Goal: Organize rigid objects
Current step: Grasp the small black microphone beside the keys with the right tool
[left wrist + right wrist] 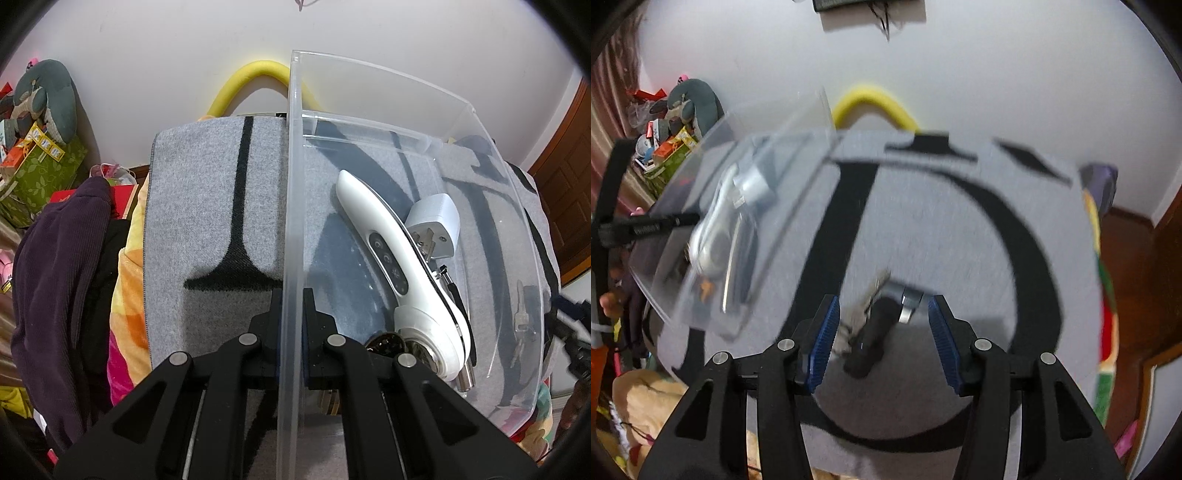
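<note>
We have the left gripper clamped hard on the near wall of the clear, straight-sided plastic bin, steadying it on the grey felt mat with broad black markings. Inside the bin already lie a long white handheld device with a row of dark buttons, a silver-grey plug adapter, a slim black-and-metal stick and something dark and shiny at the near corner, so we judge the sorting well under way.

What is left, as far as we can see, is a small cluster on the mat in front of our right gripper: a black cylindrical item with a silver metal end and what look like keys beside it. The right gripper's blue-padded jaws stand partly apart with that cluster between them, and they press on nothing; the bin sits well off to the left in that view.

The right wrist view is smeared (the cluster most of all), so we cannot say exactly what those items are. A faint bunch of keys shows at the bin's far wall, inside or behind, we cannot tell. The shiny object is half hidden by the gripper.
</note>
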Demonstrator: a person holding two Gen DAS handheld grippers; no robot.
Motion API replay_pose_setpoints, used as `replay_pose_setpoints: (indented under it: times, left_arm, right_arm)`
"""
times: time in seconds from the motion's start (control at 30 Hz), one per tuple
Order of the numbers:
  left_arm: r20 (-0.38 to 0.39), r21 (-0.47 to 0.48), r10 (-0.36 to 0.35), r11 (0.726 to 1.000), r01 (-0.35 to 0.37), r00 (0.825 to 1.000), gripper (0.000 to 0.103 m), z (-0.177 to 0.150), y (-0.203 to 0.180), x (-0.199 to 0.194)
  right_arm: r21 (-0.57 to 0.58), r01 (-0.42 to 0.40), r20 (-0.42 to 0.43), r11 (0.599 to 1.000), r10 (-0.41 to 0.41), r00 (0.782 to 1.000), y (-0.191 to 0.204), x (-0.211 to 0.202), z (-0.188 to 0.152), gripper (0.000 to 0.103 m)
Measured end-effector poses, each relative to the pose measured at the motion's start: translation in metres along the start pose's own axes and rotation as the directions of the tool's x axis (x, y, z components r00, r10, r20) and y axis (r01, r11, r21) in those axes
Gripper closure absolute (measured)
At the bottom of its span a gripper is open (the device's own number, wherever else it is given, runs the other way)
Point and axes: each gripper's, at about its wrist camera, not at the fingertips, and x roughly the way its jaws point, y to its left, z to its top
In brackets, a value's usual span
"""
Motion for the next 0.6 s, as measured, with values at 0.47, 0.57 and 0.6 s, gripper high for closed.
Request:
replay_pose_setpoints:
  times: [0.47,0.57,0.6]
  left_arm:
    - [0.0,-0.002,-0.004,1.0,0.004,1.0,0.098,0.0,0.001,0.0]
    - [0.0,-0.001,-0.005,1.0,0.005,1.0,0.098,0.0,0.002,0.0]
    - [0.0,-0.001,-0.005,1.0,0.005,1.0,0.098,0.0,0.002,0.0]
  right_arm:
    - [0.006,-0.034,0.01,0.999,0.034,0.999,-0.001,0.0,-0.018,0.084]
    - [0.007,-0.029,0.044,1.0,0.029,0.999,0.0,-0.013,-0.012,0.084]
    - [0.007,-0.03,0.055,1.0,0.03,0.998,0.0,-0.017,-0.009,0.084]
